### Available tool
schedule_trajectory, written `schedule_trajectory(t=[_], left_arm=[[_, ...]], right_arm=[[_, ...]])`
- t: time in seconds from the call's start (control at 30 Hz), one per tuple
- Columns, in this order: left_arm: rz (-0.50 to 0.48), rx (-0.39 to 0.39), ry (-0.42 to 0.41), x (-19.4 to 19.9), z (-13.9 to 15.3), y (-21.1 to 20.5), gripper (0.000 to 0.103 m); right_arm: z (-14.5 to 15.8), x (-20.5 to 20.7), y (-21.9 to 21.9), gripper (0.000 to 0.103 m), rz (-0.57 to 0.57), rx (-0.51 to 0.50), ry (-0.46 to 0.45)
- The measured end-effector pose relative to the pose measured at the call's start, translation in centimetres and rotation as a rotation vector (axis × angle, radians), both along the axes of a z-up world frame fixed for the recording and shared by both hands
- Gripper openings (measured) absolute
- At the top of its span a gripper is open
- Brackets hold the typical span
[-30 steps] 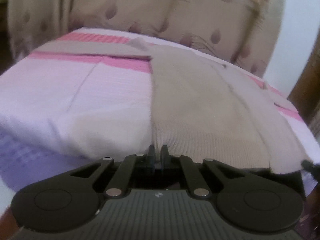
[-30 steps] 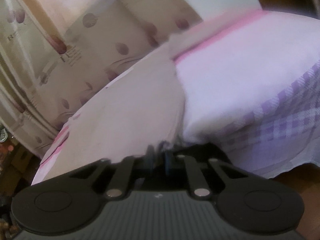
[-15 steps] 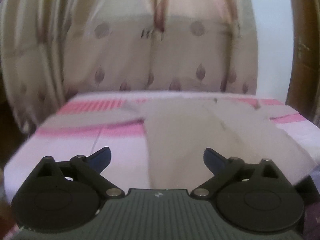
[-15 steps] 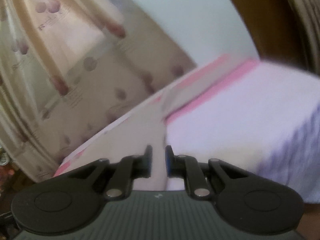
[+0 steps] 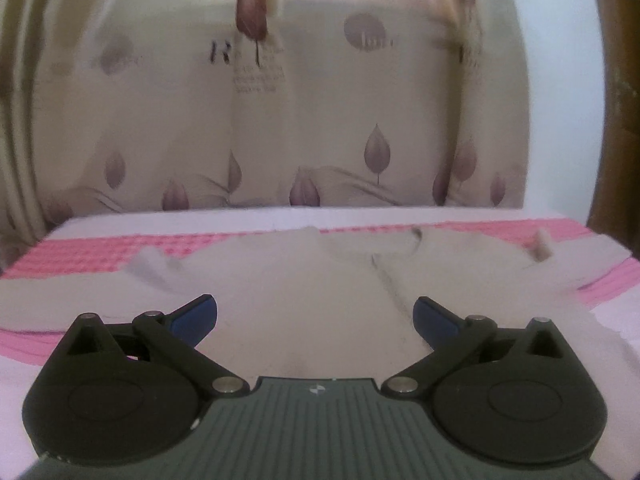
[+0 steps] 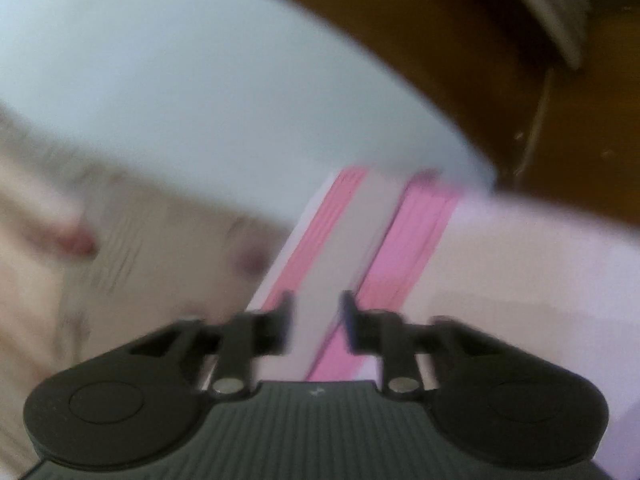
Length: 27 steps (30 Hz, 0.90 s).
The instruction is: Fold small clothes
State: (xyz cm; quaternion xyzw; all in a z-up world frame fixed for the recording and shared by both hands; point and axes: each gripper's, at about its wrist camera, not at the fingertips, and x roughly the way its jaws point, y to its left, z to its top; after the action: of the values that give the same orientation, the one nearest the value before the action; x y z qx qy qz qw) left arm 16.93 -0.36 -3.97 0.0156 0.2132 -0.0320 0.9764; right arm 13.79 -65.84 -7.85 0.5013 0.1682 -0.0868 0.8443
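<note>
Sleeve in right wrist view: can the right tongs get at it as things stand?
Probably yes. The beige sleeve lies flat on the pink-striped cover, running straight ahead between the right tongs, whose jaws are opening with nothing gripped. Nothing sits in between, though the view is blurred.

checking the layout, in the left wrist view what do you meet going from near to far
left gripper → beige garment spread flat → pink striped cloth → leaf-print curtain

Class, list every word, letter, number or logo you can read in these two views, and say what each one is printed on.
"R": large dark letter on the curtain; what follows it is hidden.
Small print lines beneath it on the curtain: too blurred to read.
Pale lettering in the curtain's round motif: unreadable.
Small emblem on the left claw body: a mark, no text.
Right wrist view: none.
</note>
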Motion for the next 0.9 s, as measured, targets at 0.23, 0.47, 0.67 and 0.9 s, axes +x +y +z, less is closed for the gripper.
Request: schedule_trajectory(t=[0.23, 0.47, 0.67, 0.9], left_arm=[[-0.061, 0.001, 0.131, 2.5, -3.8, -1.1, 0.101], [-0.083, 0.009, 0.196, 3.2, -4.6, -0.8, 0.103], [-0.032, -0.093, 0.24, 3.9, -4.7, 0.6, 0.103], [-0.018, -0.097, 0.239, 3.9, -4.5, 0.6, 0.103]], right_arm=[[-2.0, 7.6, -7.3, 0.086, -0.006, 0.018, 0.058], [-6.5, 13.5, -10.6, 0.085, 0.001, 0.16, 0.138], [-8.5, 14.9, -10.8, 0.026, -0.065, 0.142, 0.077], [-6.3, 12.8, -10.1, 0.013, -0.087, 0.059, 0.006]])
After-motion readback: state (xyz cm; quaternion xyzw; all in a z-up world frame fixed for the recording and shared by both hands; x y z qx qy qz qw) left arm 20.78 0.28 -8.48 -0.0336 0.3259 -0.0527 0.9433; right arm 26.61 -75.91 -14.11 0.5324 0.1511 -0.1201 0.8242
